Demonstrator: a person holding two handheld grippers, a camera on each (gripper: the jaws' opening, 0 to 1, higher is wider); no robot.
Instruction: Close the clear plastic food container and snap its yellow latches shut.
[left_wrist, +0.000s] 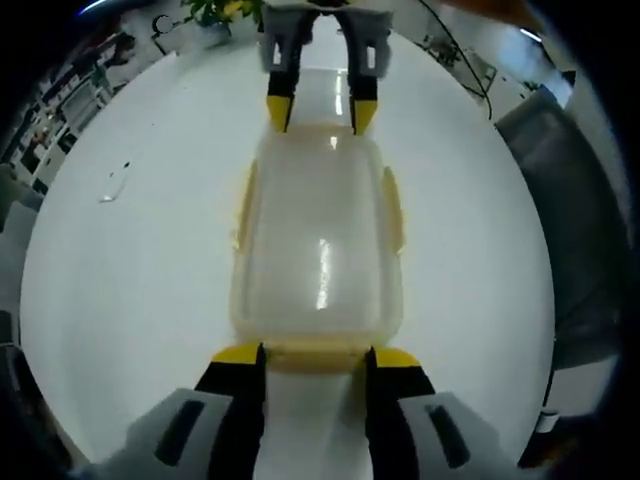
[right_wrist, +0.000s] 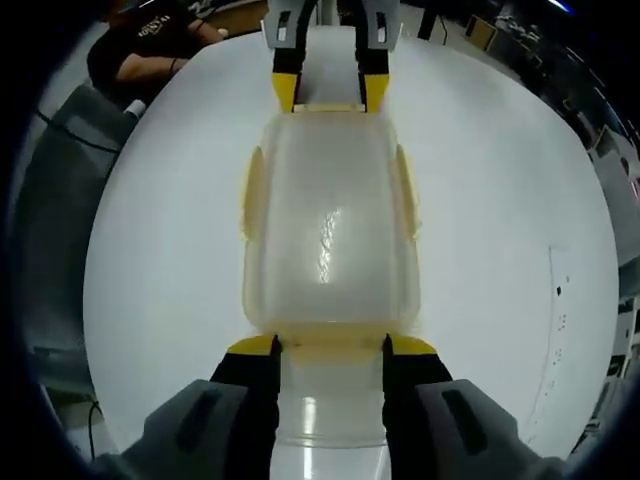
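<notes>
Yellow-tipped left gripper (left_wrist: 315, 357) meets the glossy, seemingly lidded rectangular container (left_wrist: 318, 250).

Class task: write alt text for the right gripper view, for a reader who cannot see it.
A clear plastic food container with yellow latches lies lid-on on a white round table. The right gripper meets its near end with jaws apart, and the left gripper meets its far end.

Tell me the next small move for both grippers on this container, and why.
Probably press both grippers inward on the end latches. The left gripper and right gripper sit open at opposite ends of the lidded clear container, each straddling a yellow end latch; the side latches look flared outward.
</notes>
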